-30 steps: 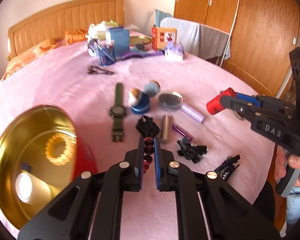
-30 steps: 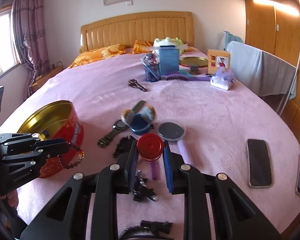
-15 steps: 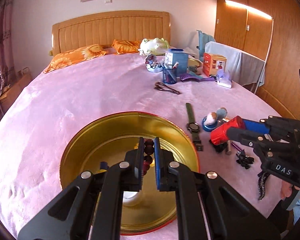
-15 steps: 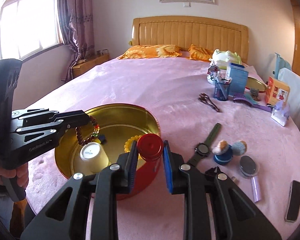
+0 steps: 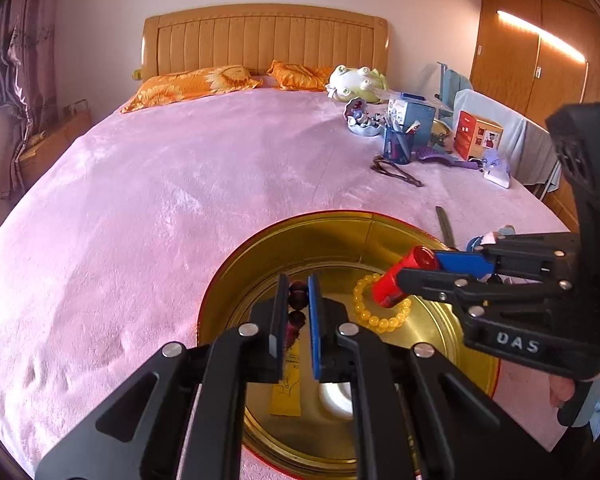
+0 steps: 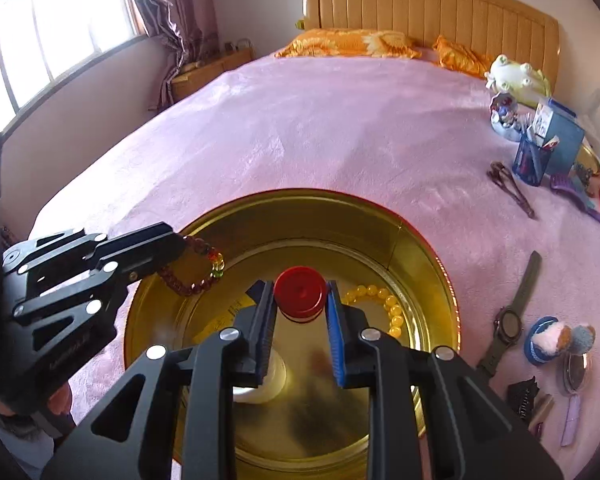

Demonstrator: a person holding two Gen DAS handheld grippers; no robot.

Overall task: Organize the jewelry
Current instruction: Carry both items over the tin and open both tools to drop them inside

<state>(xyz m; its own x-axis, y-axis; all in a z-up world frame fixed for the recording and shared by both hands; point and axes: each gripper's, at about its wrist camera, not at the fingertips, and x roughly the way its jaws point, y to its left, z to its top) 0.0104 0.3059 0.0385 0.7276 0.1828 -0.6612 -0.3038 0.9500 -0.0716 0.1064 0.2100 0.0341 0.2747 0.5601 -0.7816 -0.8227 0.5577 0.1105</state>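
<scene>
A round gold tin (image 5: 260, 256) (image 6: 420, 240) with a red outside sits on the pink bed. My left gripper (image 5: 298, 312) (image 6: 180, 246) is shut on a dark red bead bracelet (image 5: 298, 292) (image 6: 188, 280) and holds it over the tin. My right gripper (image 6: 300, 308) (image 5: 416, 276) is shut on a small red-capped jar (image 6: 300, 294) (image 5: 400, 276), also over the tin. A yellow bead bracelet (image 5: 380, 312) (image 6: 388, 304), a white cup (image 5: 336, 396) (image 6: 260, 380) and a yellow card (image 5: 288, 384) lie inside the tin.
A green watch (image 6: 512, 312), a blue dish with pompoms (image 6: 556, 340), a compact mirror (image 6: 576, 368) and black clips (image 6: 522, 392) lie right of the tin. A pen cup (image 5: 398, 146), boxes, sunglasses (image 5: 396, 170) and a plush toy (image 5: 356, 80) are farther back.
Both grippers have swung left from the loose items to above the gold tin, still gripping the bracelet and the jar. The tin now fills the lower middle of both views.
</scene>
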